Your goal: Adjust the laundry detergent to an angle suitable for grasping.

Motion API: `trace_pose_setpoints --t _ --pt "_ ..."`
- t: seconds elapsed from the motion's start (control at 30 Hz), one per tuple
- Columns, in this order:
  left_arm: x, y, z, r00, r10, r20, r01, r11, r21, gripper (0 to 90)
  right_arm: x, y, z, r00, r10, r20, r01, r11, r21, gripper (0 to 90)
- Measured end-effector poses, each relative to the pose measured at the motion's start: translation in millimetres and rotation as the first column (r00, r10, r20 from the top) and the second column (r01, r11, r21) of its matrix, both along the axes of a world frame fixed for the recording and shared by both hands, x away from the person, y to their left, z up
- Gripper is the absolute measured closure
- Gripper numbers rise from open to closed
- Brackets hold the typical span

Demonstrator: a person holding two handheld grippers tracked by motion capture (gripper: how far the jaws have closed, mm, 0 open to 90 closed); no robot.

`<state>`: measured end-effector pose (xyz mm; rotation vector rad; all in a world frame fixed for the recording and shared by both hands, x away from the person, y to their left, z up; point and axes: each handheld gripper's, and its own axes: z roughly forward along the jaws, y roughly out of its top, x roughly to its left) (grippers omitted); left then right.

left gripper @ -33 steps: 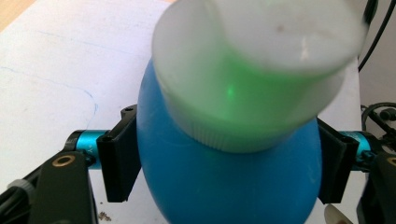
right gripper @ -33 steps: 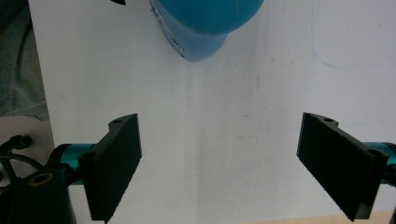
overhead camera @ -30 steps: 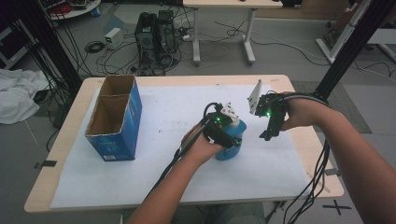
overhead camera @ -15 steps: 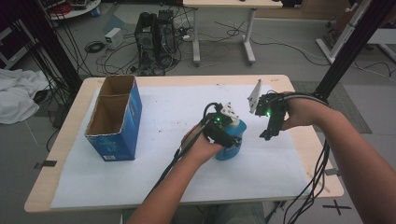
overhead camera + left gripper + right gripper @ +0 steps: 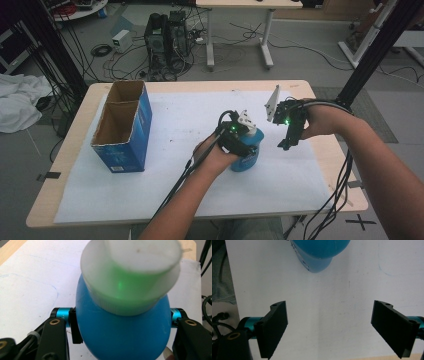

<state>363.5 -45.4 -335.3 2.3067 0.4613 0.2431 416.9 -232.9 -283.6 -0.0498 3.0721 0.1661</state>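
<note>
On the white sheet covering your desk (image 5: 150, 200), the round blue plastic bottle with a white cap (image 5: 125, 322) stands upright, clamped in your left hand-held gripper (image 5: 239, 142), whose jaws have just been closing on it. Your right hand-held gripper (image 5: 329, 327) hangs open beside it, so lifting remains.

Looks like a robotics lab: computer towers (image 5: 167, 37) and tangled cables (image 5: 125, 62) on the floor at upper left, black frame struts (image 5: 377, 47) at upper right.
</note>
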Motion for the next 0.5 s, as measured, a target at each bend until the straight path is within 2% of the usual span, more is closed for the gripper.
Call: trace_pose_setpoints --t 0.1,0.17,0.23,0.3,0.33,0.37,0.43,0.5 --pt "-2.0 -0.4 0.3 0.9999 0.014 -0.004 -0.014 0.9999 0.0 41.7 -0.4 0.1 -0.2 1.0 -0.001 0.002 0.001 1.0 -0.001 13.1" --pt "-4.1 -2.5 0.0 0.9996 0.027 0.006 -0.027 0.9995 -0.016 41.8 0.2 -0.5 0.2 1.0 0.007 0.005 -0.007 1.0 -0.003 13.0" --pt "-4.6 -1.0 3.0 0.9991 0.014 0.039 -0.014 0.9998 0.015 41.8 -0.8 -1.2 0.4 1.0 -0.004 0.001 0.004 1.0 0.001 13.1" --pt "-5.1 -0.6 3.7 0.999 0.02 0.039 -0.02 0.9998 0.0 41.9 -0.2 -1.7 0.9 0.9999 0.006 0.008 -0.006 1.0 -0.004 13.1" --pt "-4.5 1.1 5.9 0.9992 0.009 0.04 -0.009 0.9999 0.011 42.0 -1.5 -2.1 1.0 1.0 -0.005 0.004 0.005 1.0 0.0 13.1" --pt "-5.6 1.6 7.4 0.9994 0.014 0.031 -0.014 0.9998 -0.016 42.1 -1.2 -2.1 0.9 1.0 -0.002 0.004 0.002 1.0 0.002 13.1" --pt "-5.9 2.4 9.0 0.9995 0.012 0.029 -0.012 0.9998 -0.014 42.2 -1.8 -1.8 1.0 1.0 -0.007 0.004 0.007 1.0 0.001 13.1" --pt "-6.3 4.4 12.9 0.9994 -0.007 0.033 0.006 0.9999 0.009 42.2 -2.0 -1.4 1.2 1.0 -0.004 0.006 0.004 1.0 0.002 13.1"
